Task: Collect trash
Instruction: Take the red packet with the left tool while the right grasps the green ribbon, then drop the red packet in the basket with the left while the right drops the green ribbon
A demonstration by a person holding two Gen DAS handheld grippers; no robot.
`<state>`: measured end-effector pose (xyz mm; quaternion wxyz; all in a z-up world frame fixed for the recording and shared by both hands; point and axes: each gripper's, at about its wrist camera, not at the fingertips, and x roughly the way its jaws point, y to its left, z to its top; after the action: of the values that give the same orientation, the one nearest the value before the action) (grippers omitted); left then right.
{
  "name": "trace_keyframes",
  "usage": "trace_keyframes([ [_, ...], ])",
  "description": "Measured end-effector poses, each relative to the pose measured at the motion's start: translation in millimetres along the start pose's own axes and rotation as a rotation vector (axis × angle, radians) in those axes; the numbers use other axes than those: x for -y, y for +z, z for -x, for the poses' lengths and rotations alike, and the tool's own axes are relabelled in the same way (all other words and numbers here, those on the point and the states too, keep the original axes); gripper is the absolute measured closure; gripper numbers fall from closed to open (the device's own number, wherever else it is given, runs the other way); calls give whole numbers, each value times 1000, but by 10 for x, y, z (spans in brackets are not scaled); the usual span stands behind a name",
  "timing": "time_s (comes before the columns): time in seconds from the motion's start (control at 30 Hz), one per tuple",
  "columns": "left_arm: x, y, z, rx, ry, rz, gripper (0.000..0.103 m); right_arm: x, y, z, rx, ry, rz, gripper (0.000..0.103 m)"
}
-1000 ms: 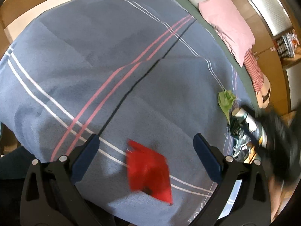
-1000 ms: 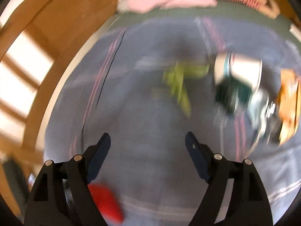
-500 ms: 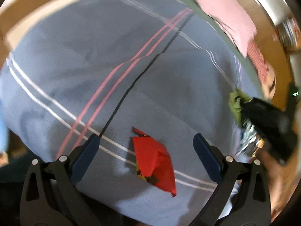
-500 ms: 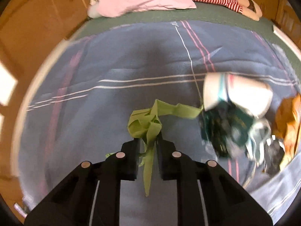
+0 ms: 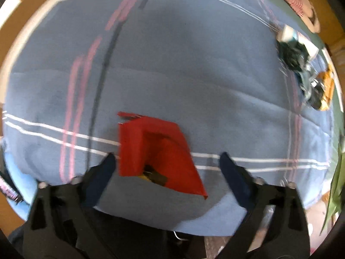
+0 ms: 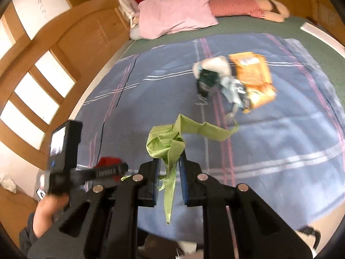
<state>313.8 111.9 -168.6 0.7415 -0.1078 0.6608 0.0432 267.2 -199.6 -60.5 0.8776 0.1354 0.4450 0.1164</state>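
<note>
The blanket (image 5: 194,69) is blue-grey, crossed by white, pink and black stripes. On it lie a red wrapper (image 5: 159,151), an orange snack bag (image 6: 252,79) and a lime-green strip (image 6: 170,144). The pillow (image 6: 174,15) is pink, the sheet (image 6: 258,26) dark green.

A crumpled red wrapper (image 5: 159,151) lies on the bed; a green wrapper (image 6: 170,144) hangs pinched, lifted.

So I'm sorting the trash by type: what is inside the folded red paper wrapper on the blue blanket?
Through the folded red paper wrapper's open lower edge, something dark with a bit of yellow shows. The paper covers the rest, so what it is cannot be told.
</note>
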Motion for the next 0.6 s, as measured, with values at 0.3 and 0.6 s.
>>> trace_keyframes([
  [0.3,-84,-34,237,131,-195,2,56,-181,-224,24,46,62,-73,86],
  [0.6,-7,-172,566,276,-233,-19,64,-367,-246,96,55,33,-35,86],
])
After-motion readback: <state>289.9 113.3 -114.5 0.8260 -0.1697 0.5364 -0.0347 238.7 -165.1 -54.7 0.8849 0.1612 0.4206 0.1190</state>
